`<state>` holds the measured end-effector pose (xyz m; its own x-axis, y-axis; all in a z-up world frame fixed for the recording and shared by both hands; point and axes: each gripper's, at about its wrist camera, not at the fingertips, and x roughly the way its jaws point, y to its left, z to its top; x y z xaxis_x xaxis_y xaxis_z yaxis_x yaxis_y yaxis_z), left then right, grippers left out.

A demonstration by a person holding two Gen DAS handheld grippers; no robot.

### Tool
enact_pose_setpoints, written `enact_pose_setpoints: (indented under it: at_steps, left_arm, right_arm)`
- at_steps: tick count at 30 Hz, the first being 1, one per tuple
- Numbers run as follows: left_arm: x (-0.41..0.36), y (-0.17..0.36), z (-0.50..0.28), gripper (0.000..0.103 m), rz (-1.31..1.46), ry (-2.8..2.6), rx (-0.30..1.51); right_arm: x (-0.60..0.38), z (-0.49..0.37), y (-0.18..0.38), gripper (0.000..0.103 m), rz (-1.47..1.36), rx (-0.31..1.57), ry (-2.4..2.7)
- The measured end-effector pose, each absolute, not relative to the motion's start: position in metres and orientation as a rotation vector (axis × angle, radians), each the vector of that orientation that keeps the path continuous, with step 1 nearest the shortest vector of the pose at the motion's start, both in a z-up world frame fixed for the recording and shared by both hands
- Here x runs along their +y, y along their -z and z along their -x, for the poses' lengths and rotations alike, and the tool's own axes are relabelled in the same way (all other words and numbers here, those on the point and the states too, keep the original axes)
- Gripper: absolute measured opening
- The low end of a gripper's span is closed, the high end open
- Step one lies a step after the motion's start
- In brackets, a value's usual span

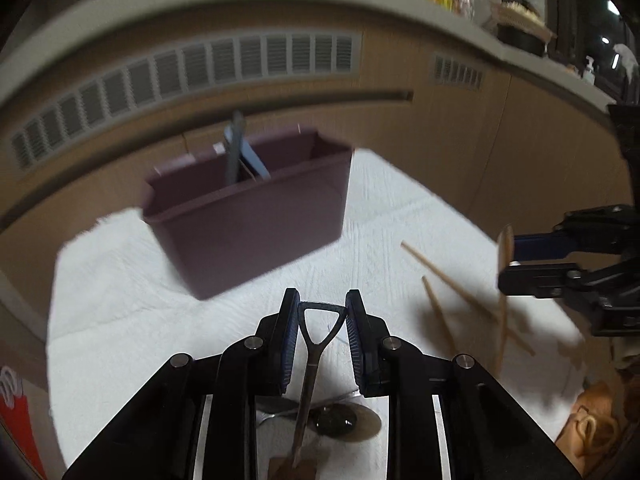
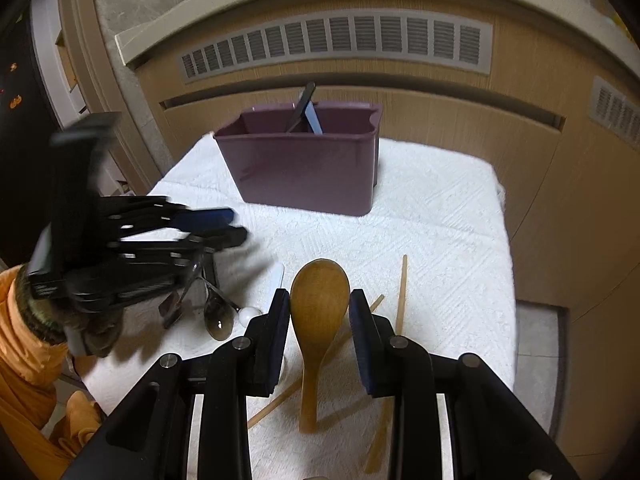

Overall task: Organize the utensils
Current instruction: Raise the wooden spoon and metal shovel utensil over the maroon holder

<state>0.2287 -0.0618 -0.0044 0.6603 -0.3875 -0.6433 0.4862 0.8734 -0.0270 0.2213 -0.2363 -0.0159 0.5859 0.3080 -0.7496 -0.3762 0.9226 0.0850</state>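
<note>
1. Your left gripper (image 1: 322,312) is closed on the shovel-handled spoon (image 1: 308,364), lifted; the maroon caddy (image 1: 256,216) lies ahead.
2. Your right gripper (image 2: 319,312) pinches the wooden spoon (image 2: 318,300).
3. The caddy holds a few items; chopsticks (image 2: 401,292) beside your right claw and a metal spoon (image 2: 218,320) remain.

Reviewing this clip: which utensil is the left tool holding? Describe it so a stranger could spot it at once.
On the white towel, in front of the purple caddy, the left tool holds a dark metal utensil shaped like a tiny shovel. Its triangular loop handle sits between the pads, the flat blade hanging below. The spoons beside it are rounded; the chopsticks are plain wood.
</note>
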Motion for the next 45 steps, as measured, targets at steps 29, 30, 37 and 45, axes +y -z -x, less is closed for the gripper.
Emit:
enact_pose_setpoints:
  at_steps: [29,30,37,45]
  left_arm:
    - [-0.019,-0.18,-0.299,0.019,-0.028,0.332,0.157]
    - [-0.02,-0.169,-0.308,0.019,-0.026,0.334,0.175]
    - [-0.028,-0.086,-0.362,0.019,-0.017,0.311,0.35]
    - [0.015,-0.042,-0.395,0.021,0.142,0.253,0.513]
  right_arm:
    - [-0.173,-0.301,-0.169,0.029,0.252,0.314,-0.307]
    - [-0.172,-0.309,-0.156,0.029,0.25,0.335,-0.312]
    - [-0.163,-0.357,-0.077,0.029,0.25,0.499,-0.335]
    - [-0.165,-0.403,-0.006,0.03,0.194,0.734,-0.386]
